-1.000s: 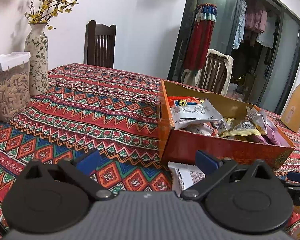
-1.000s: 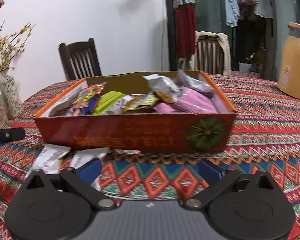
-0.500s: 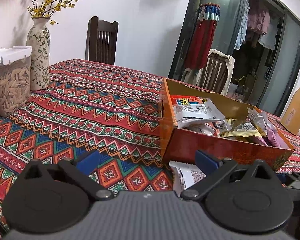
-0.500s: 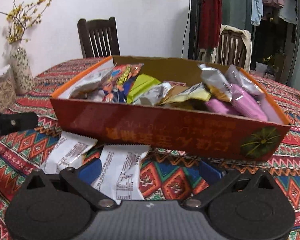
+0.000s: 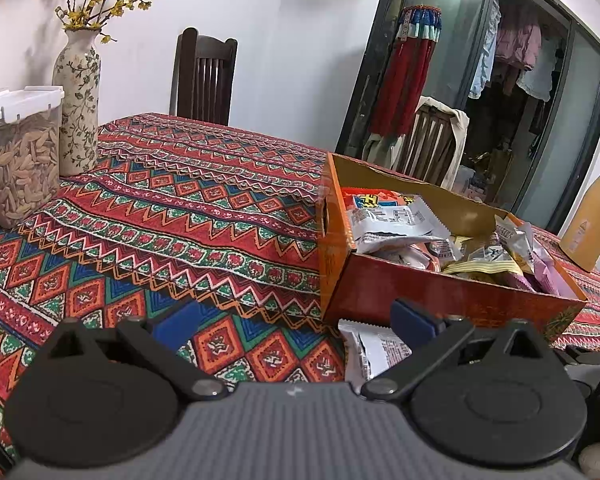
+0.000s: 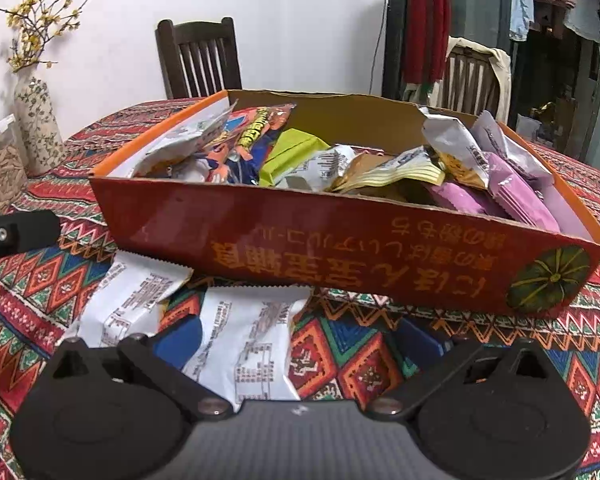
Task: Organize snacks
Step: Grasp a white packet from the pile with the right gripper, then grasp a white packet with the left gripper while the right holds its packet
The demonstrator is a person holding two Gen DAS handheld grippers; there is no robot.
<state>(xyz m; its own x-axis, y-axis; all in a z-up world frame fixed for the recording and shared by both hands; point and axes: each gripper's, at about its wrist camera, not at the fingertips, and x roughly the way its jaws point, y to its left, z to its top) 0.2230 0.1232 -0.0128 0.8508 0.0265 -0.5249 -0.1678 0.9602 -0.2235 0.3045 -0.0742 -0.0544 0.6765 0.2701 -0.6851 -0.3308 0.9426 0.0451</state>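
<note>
An orange cardboard box [image 6: 340, 240] full of several snack packets stands on the patterned tablecloth; it also shows in the left wrist view [image 5: 440, 292]. Two white snack packets lie on the cloth in front of the box, one [image 6: 132, 300] to the left and one [image 6: 248, 336] in the middle. My right gripper [image 6: 300, 340] is open, low over the cloth, with the middle packet between its blue fingers. My left gripper [image 5: 296, 320] is open and empty, left of the box corner; a white packet [image 5: 372, 352] lies by its right finger.
A clear container of seeds [image 5: 18, 156] and a flowered vase [image 5: 78, 104] stand at the table's left. A tan jug [image 5: 592, 220] stands far right. Wooden chairs [image 5: 202, 76] stand behind the table. The left gripper's tip [image 6: 16, 232] shows at the right view's left edge.
My right gripper has moved left and closer, so both white packets came into full view and one lies between its fingers. My left gripper has shifted slightly and stays open.
</note>
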